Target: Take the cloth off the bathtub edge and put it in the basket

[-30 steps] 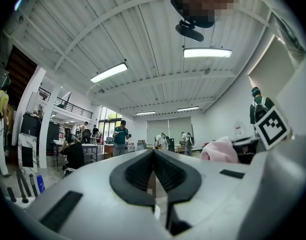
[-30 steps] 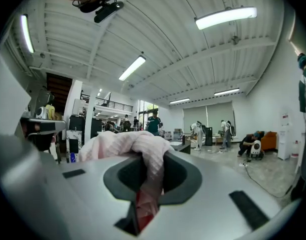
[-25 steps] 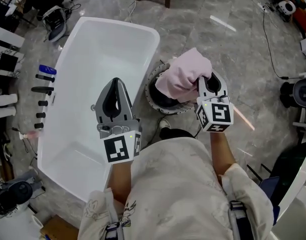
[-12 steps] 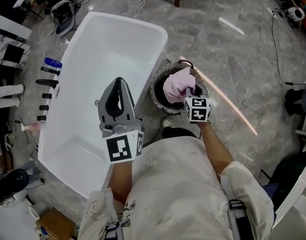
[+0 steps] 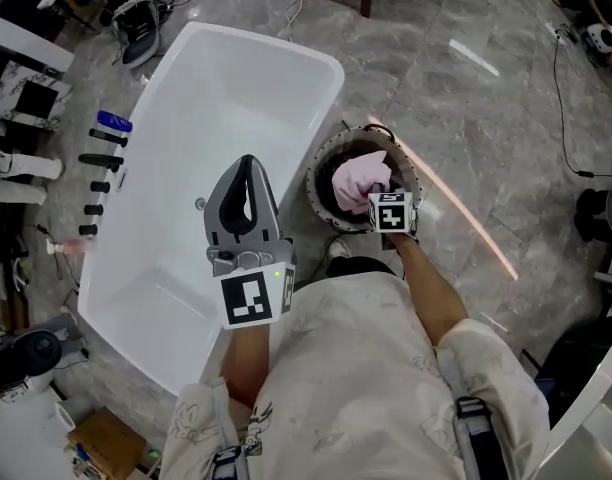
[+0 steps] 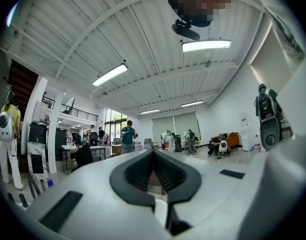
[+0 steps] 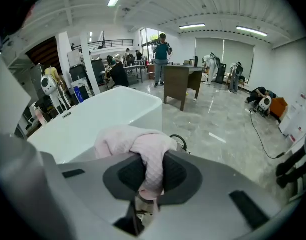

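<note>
The right gripper view shows the right gripper (image 7: 152, 173) pinching a fold of pink cloth (image 7: 135, 143); only the head view shows that cloth inside the round basket (image 5: 312, 184) just beside the bathtub (image 5: 226, 88). The left gripper (image 6: 153, 155), pressed together and empty, hovers over the bathtub

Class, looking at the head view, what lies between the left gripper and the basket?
The right-hand rim of the white bathtub runs between the left gripper and the basket, as the head view shows.
</note>
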Demonstrator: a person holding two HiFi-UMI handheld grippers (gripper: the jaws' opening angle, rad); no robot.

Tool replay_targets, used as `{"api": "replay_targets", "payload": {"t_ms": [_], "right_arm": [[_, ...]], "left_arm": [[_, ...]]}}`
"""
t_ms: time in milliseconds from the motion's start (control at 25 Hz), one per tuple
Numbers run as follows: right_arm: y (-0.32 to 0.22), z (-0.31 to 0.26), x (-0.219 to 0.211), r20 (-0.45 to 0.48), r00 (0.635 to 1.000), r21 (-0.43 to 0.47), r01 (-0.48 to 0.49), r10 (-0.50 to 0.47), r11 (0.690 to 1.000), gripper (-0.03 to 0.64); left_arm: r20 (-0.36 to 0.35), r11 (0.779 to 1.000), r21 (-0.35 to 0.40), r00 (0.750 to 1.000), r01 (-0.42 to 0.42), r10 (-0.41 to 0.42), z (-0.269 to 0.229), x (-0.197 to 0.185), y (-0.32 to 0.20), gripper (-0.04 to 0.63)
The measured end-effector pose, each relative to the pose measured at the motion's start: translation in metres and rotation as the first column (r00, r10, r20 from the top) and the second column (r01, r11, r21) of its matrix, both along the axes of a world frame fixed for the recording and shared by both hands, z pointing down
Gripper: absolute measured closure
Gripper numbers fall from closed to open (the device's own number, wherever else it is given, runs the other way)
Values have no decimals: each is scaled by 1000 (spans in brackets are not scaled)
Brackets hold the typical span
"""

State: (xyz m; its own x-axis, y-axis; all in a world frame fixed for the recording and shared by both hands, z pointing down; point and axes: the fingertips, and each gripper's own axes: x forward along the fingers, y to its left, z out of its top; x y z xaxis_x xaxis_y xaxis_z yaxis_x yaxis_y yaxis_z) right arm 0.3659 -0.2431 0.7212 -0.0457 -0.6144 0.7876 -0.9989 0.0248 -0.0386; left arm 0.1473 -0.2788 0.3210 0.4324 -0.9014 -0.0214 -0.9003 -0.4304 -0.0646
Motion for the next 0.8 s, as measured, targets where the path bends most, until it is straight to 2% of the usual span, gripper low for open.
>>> {"api": "replay_targets", "payload": {"t_ms": [160,240,320,400,600,800], "right_arm": [[0,8,1,7,1000,-23,8,-8,1000,575],[3,16,3,5,1000,-70,19,-19,997,552],[10,26,5,-7,999,-132,35,-36,991,458],[14,33,1,-12,998,-164,53,-56,985,403],[15,33,-2,0,999,-156,52,-52,986,399],[8,18,-5,8,998,-111,55,-54,992,399]], "left_arm": [[5,1000,7,1000,-3,3,-1,10,1,592],[-1,1000,3,1000,-2,2,-1,13,2,592],[-8,1000,2,1000,-8,9,0,17,3,592],[-5,1000,4,1000,-15,15,-1,17,3,592],[-2,1000,-1,1000,-15,15,2,18,5,592],[-1,1000,-4,1000,-12,12,3,15,4,592]]}}
